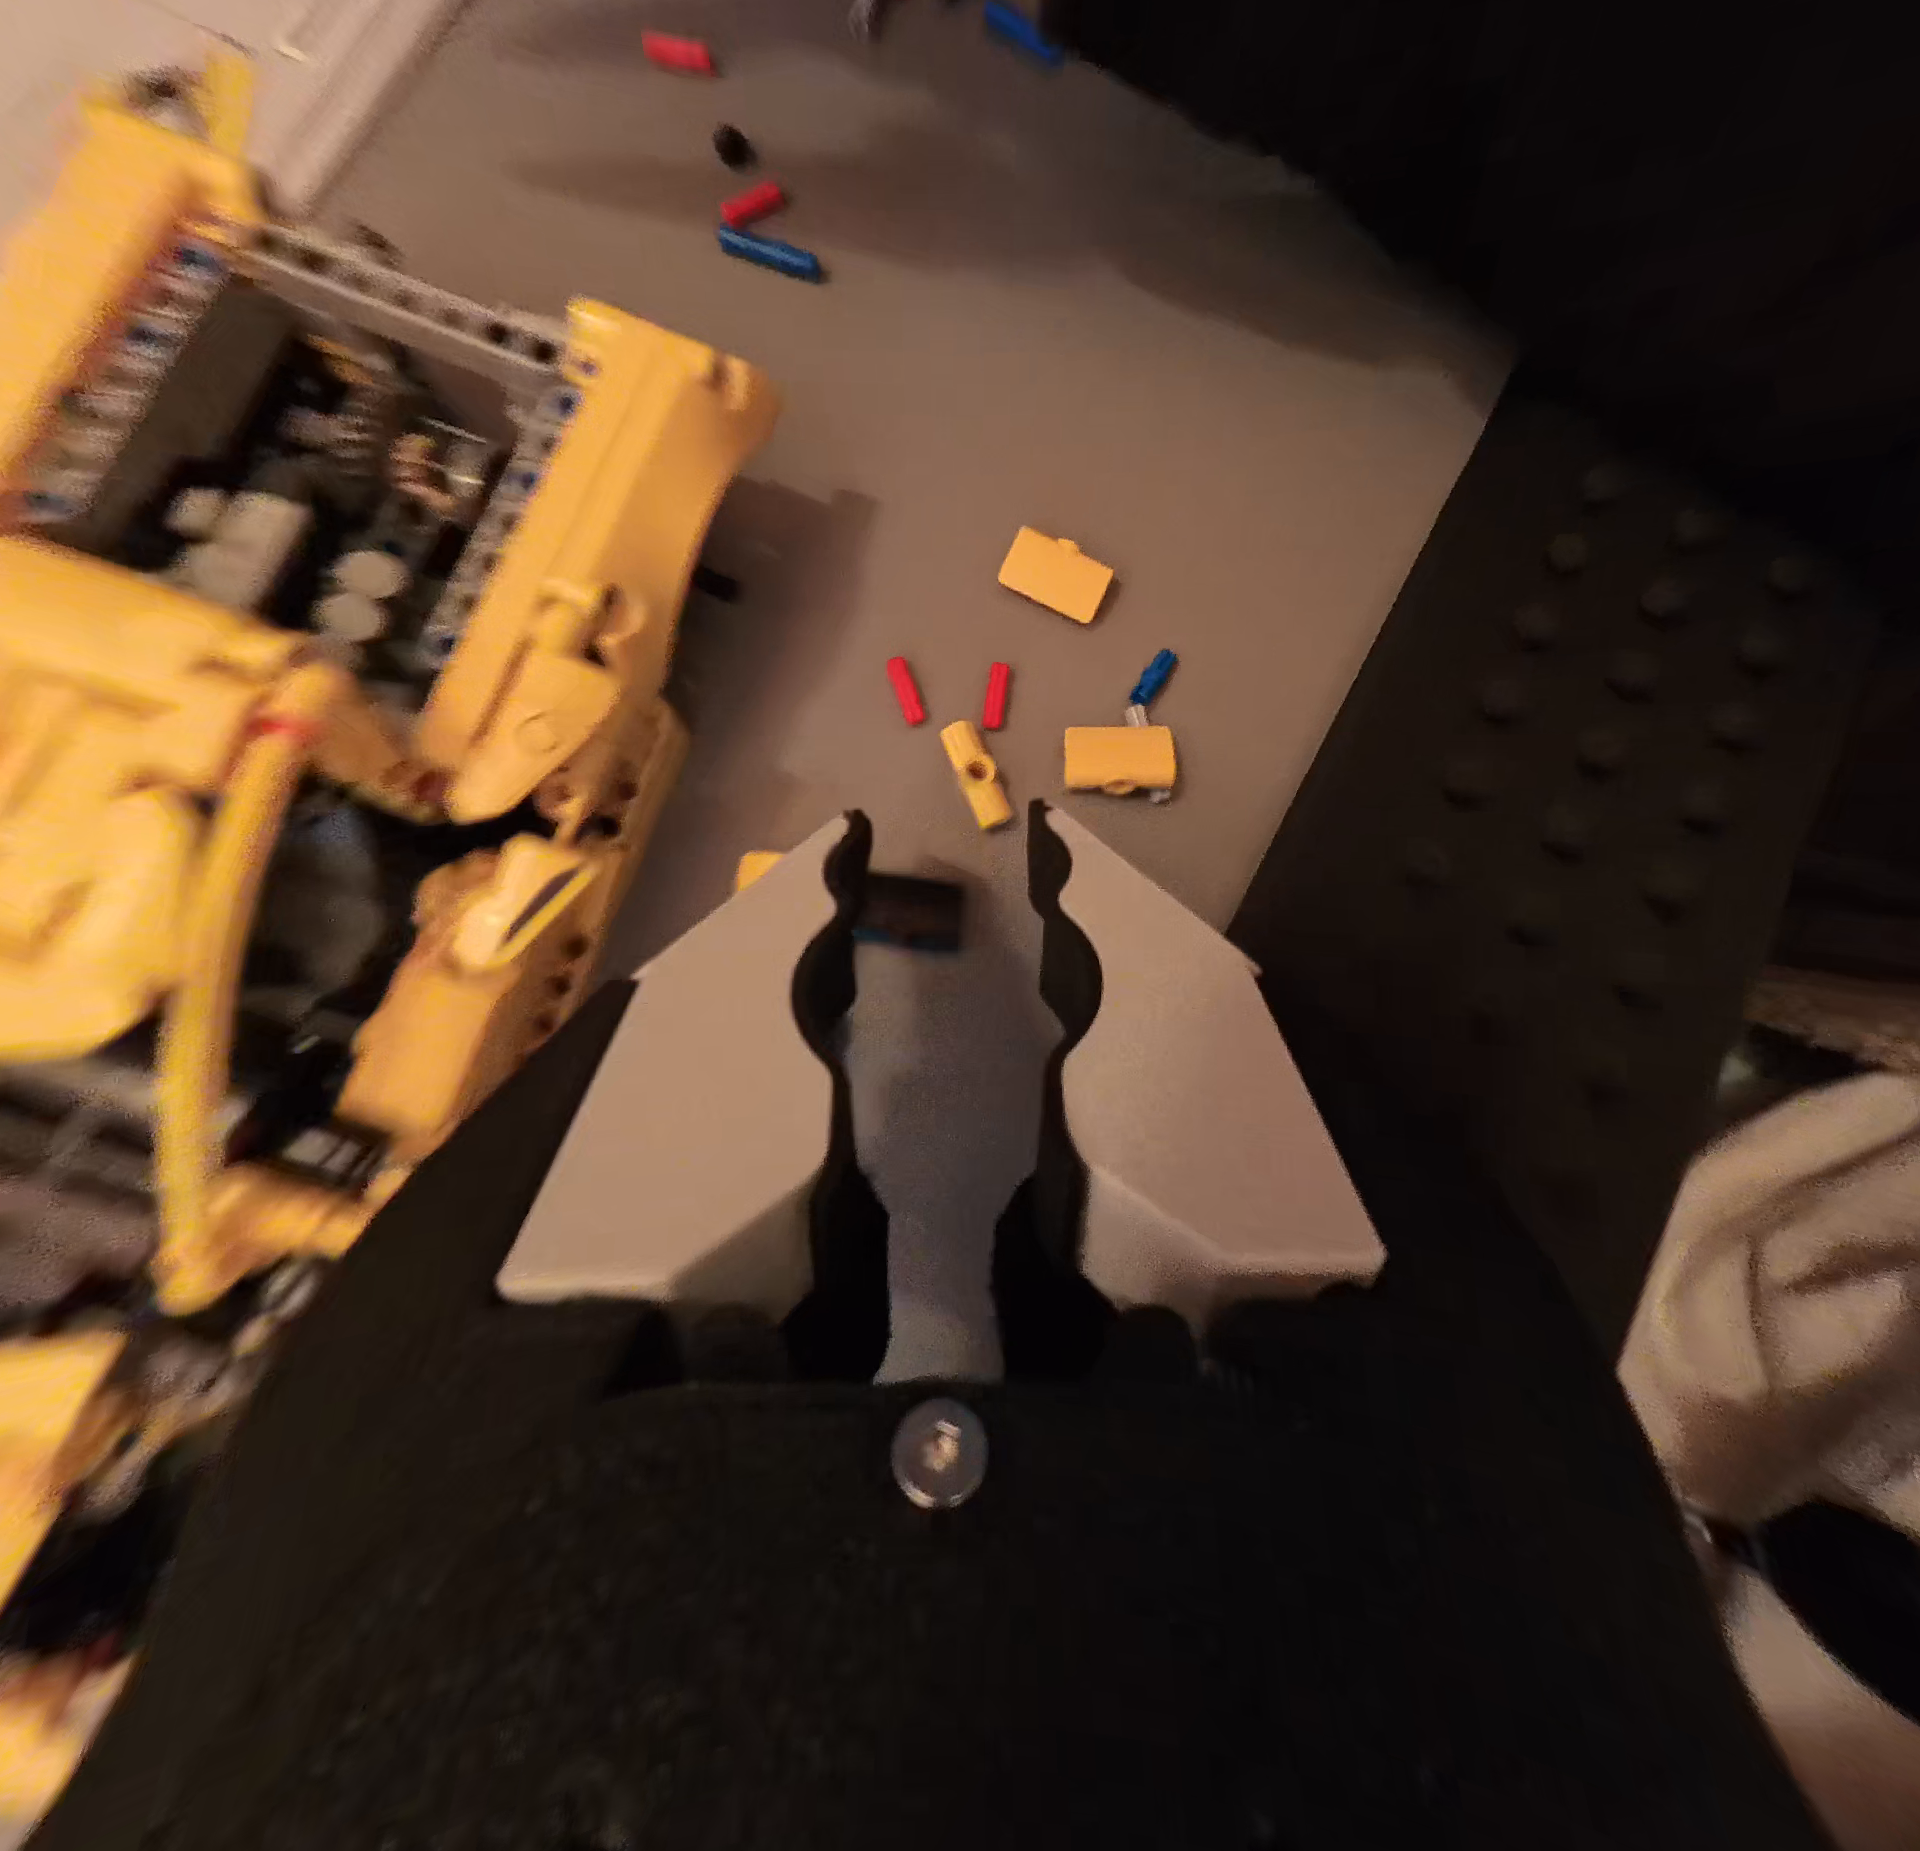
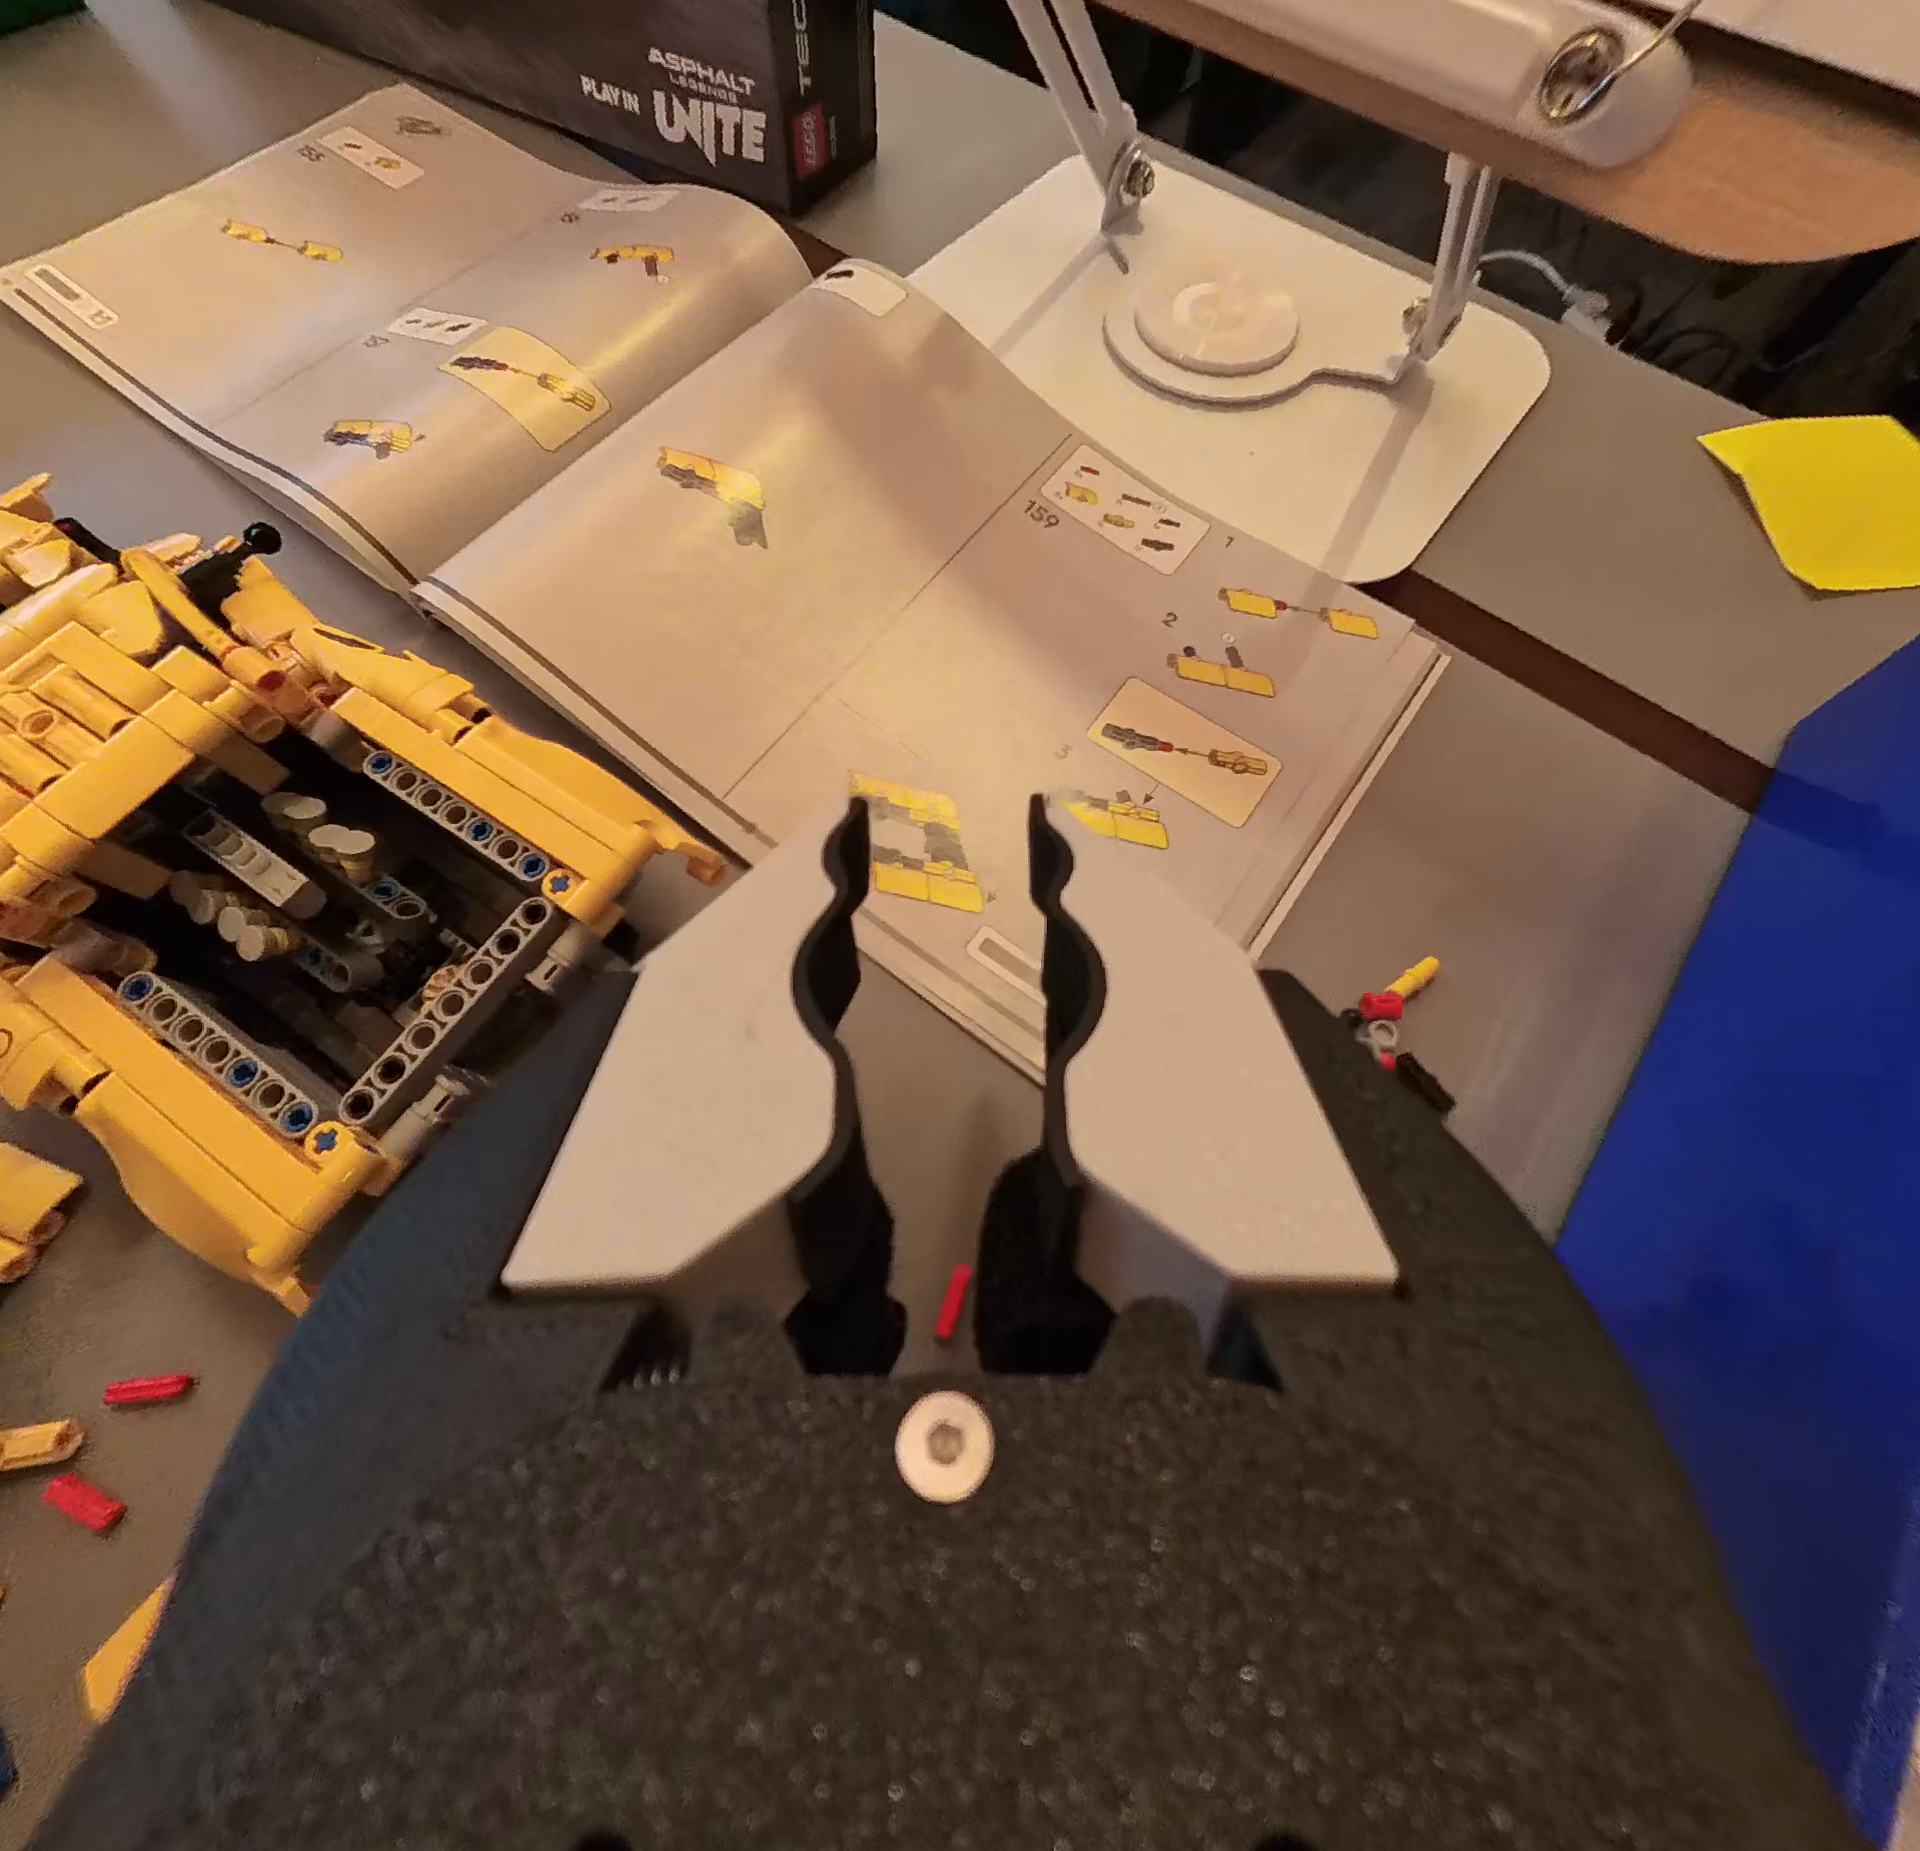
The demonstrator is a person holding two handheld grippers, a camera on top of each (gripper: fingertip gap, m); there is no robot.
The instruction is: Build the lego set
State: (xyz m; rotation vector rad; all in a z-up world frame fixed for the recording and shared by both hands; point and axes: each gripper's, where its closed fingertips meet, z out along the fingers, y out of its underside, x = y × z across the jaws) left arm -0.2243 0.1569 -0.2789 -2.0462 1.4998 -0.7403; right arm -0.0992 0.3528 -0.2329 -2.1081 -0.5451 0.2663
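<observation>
Yellow plastic dominates: the half-built yellow lego vehicle (image 2: 260, 866) lies on the grey table (image 2: 1507, 866), left of both grippers, its grey studless beams and inner gears exposed. Left gripper (image 1: 945, 814): fingers apart, nothing held, hovering just short of a small cluster of loose parts — short yellow connector with a cross hole (image 1: 977, 773), two red pins (image 1: 951, 695), yellow block on a blue-and-white axle pin (image 1: 1122, 757), flat yellow panel (image 1: 1055, 575). A small dark piece (image 1: 914, 913) lies under the fingers. Right gripper (image 2: 945, 814): fingers apart, empty, poised above the open instruction booklet (image 2: 727, 554). Judgement: loose parts are light, rigid, slick, and likely to skid or roll; take the connector across its long flats. The vehicle is heavier, and its protruding pieces may pop off; hold it by the beam frame. Room: open table ahead of the left gripper; table edge close on its right; the white stand base (image 2: 1299, 367) and black box (image 2: 520, 35) bound the far side.
</observation>
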